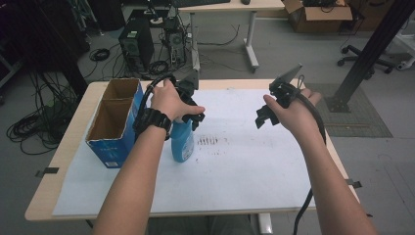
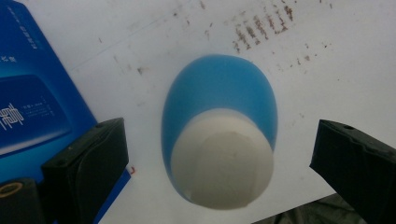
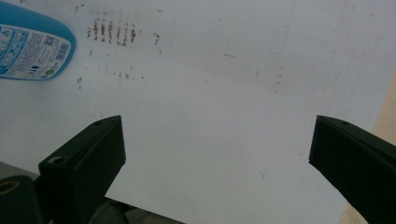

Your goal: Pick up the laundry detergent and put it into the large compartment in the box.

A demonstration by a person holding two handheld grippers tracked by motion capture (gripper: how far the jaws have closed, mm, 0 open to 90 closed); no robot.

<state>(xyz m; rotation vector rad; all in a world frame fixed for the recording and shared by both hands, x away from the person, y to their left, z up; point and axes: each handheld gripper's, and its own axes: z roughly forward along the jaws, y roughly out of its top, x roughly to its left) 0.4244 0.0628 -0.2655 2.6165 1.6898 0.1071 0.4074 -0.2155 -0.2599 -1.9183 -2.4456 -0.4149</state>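
Left gripper (image 2: 219,154): jaws wide apart, poised above the bottle (image 2: 219,144), straddling its white cap, not touching. Box (image 1: 113,120): open-topped, blue, at the sheet's left edge. Bottle: blue, upright on the white sheet (image 1: 244,166), just beside the box. Right gripper (image 3: 217,163): jaws wide apart, empty, over bare sheet, well apart from the bottle.

light: dim, even, bluish | shadows: soft, faint | glare: none | focus: gripper views slightly soft, grainy

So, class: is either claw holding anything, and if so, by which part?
Nothing is held. The left claw stands open above the blue bottle's white cap; the right claw is open too.
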